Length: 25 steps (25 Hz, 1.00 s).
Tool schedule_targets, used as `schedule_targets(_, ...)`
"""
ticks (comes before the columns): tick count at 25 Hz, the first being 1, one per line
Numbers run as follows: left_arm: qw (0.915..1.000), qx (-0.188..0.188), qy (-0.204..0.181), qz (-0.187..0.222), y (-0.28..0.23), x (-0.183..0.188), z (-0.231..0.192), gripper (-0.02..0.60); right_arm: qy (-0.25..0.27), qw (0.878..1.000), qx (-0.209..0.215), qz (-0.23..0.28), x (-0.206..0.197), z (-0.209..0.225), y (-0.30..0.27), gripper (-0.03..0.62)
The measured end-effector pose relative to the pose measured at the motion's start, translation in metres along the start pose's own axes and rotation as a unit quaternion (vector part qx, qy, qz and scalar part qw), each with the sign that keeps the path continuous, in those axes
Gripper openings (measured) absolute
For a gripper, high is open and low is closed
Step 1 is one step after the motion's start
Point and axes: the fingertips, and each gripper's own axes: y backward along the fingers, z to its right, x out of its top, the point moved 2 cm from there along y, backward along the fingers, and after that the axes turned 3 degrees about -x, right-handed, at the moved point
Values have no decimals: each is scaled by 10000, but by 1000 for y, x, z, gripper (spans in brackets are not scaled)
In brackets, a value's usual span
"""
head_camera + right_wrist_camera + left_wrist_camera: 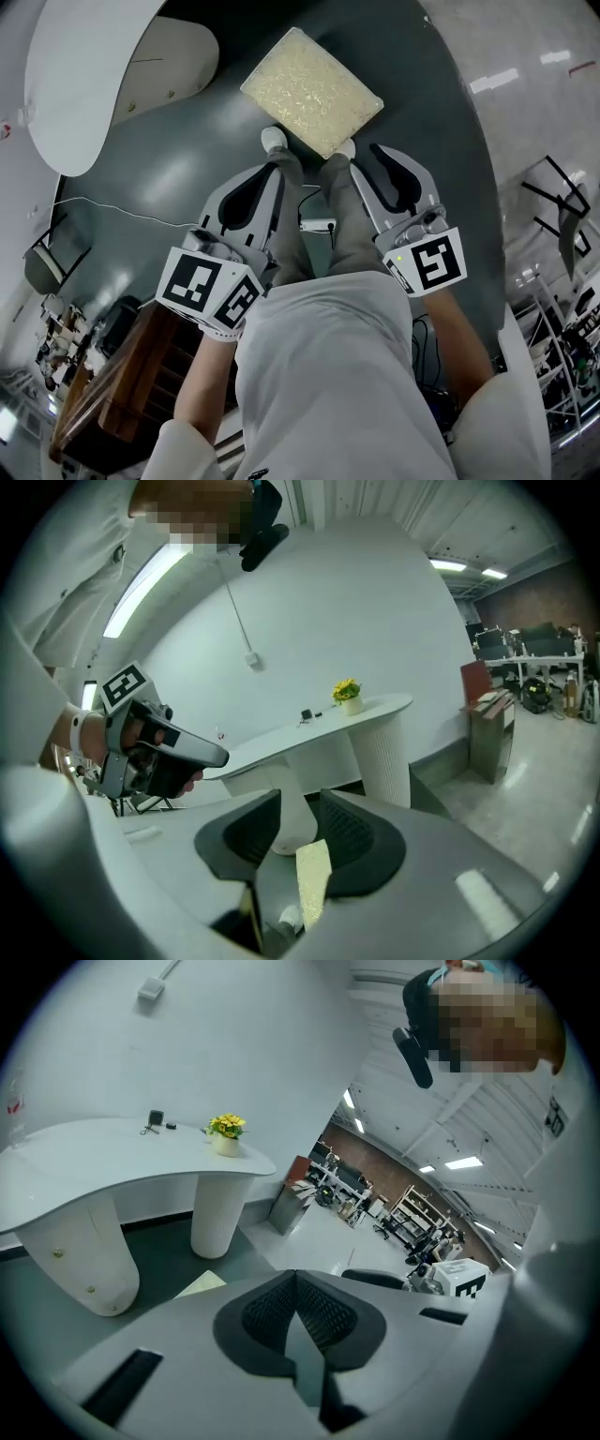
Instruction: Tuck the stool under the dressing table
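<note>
White curved dressing tabletop (84, 84) stood left; the cream square-cushioned stool (312, 89) sat beside it on dark floor (187, 159), not under. On the left gripper (296, 1277) the jaws were closed, empty; on the right gripper (300, 801), slightly apart, empty. A lopsided push might skew the stool into a pedestal (178, 61).

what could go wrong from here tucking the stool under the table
The square stool with the pale gold textured cushion sits clear of the white curved dressing table, whose white leg faces it; a push could strike that leg. The left claw is shut, the right claw partly open, neither on the stool; a one-sided grip may twist it.
</note>
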Motion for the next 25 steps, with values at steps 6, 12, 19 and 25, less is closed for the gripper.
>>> schedule_targets(6, 9995, -123, -75, -286, -35, -33, -24, 11, -486, 9985, -186, -161, -48, 17, -23, 190)
schedule_targets(12, 9974, -193, -129, -678, -66, -66, -59, 11, -982, 9933, -608, -95, -86, 35, -33, 242)
schedule_targets(19, 9951, -250, -175, -936, -80, -102, -96, 11, -1497, 9835, -976, -289, -149, 38, -50, 313)
schedule_targets(25, 9923, -367, -243, -1157, -99, -127, -122, 11, -1918, 9706, -1384, -453, -194, 46, -69, 318)
